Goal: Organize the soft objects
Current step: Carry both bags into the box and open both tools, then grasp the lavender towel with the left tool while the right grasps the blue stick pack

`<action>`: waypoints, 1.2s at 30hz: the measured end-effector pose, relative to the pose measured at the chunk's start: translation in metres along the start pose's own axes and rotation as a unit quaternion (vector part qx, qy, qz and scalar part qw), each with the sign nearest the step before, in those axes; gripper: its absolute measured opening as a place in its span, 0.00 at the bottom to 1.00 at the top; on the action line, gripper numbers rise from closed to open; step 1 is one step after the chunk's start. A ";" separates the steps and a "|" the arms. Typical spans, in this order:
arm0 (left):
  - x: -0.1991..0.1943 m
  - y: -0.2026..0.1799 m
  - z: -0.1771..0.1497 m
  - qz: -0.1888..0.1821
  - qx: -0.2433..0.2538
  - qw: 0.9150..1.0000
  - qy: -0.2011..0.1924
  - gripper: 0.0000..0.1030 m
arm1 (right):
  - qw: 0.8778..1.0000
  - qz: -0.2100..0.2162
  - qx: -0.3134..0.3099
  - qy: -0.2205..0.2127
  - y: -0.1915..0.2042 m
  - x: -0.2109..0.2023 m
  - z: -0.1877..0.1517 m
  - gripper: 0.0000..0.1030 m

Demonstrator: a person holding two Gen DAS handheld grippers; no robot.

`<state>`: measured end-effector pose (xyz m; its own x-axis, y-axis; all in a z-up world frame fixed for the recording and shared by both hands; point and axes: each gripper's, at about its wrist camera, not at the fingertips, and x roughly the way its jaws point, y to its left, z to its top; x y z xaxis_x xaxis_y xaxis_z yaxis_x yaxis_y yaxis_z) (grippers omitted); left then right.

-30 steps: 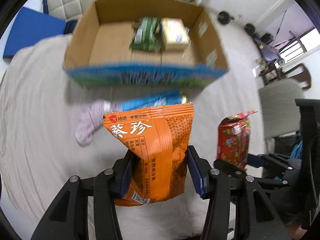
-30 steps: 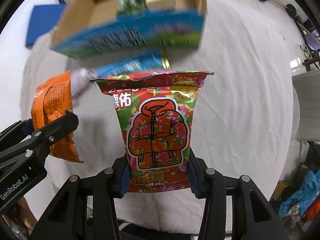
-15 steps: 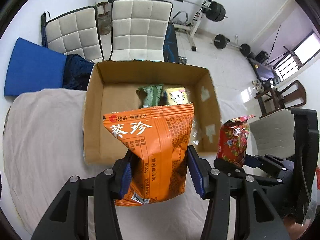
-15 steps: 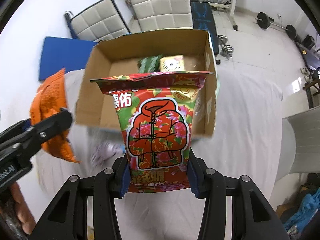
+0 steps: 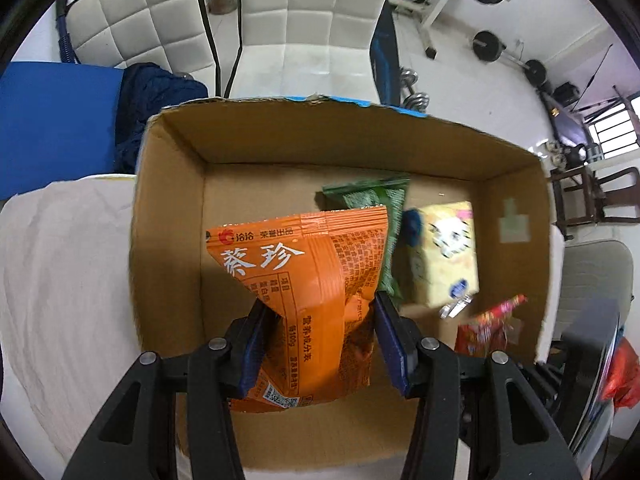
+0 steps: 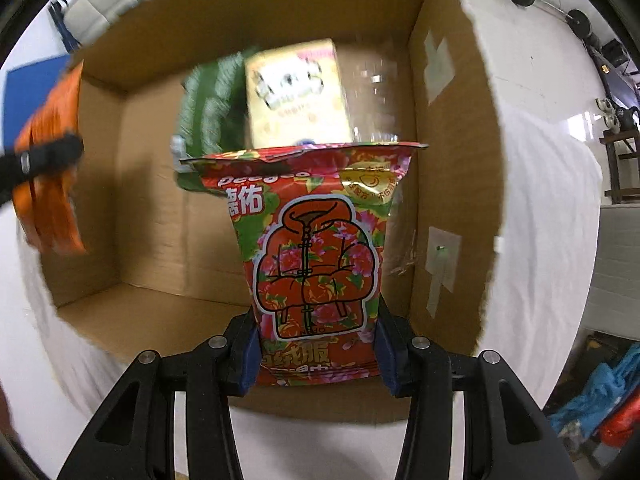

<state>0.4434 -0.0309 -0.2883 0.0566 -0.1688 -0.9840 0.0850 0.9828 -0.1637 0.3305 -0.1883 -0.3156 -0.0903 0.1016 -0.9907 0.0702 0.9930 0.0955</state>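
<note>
Cardboard box [image 5: 168, 240], open-topped, standing on a white-draped surface [image 5: 64, 280]; two items already lie inside it at the far wall, a green packet [image 5: 372, 196] and, beside it, a yellow pack [image 5: 448, 256]. Orange snack bag [image 5: 304, 280], pinched at its lower part by the left tool [image 5: 320, 344], hangs over the box interior. Red floral bag [image 6: 316, 256], clamped likewise by the right tool [image 6: 318, 354], hangs over the box's right half. Judged stage: two items stowed, two carried above the box and not yet released. Whether more remains outside cannot be told.
</note>
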 end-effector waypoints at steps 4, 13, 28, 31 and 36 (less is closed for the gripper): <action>0.022 0.001 0.020 -0.002 0.002 1.000 0.018 0.46 | 1.000 -0.001 -0.008 0.023 0.002 0.018 0.002 0.48; 0.050 0.007 0.047 0.013 -0.006 0.998 0.063 0.49 | 0.999 -0.013 -0.008 0.052 0.000 0.040 0.017 0.54; -0.029 0.015 0.013 0.022 -0.011 0.999 -0.045 0.96 | 0.999 -0.018 -0.019 -0.026 0.009 -0.021 0.008 1.00; -0.045 0.015 -0.011 0.007 -0.016 0.998 -0.064 0.96 | 0.999 -0.017 -0.008 -0.048 0.012 -0.037 0.001 1.00; -0.071 0.009 -0.057 0.015 -0.007 0.995 -0.103 0.96 | 0.997 -0.022 -0.006 -0.080 0.014 -0.058 -0.011 1.00</action>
<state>0.3836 -0.0059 -0.2239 0.2617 -0.1493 -0.9535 0.0667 0.9884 -0.1364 0.3256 -0.1797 -0.2559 0.0664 0.0475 -0.9967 0.0579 0.9970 0.0514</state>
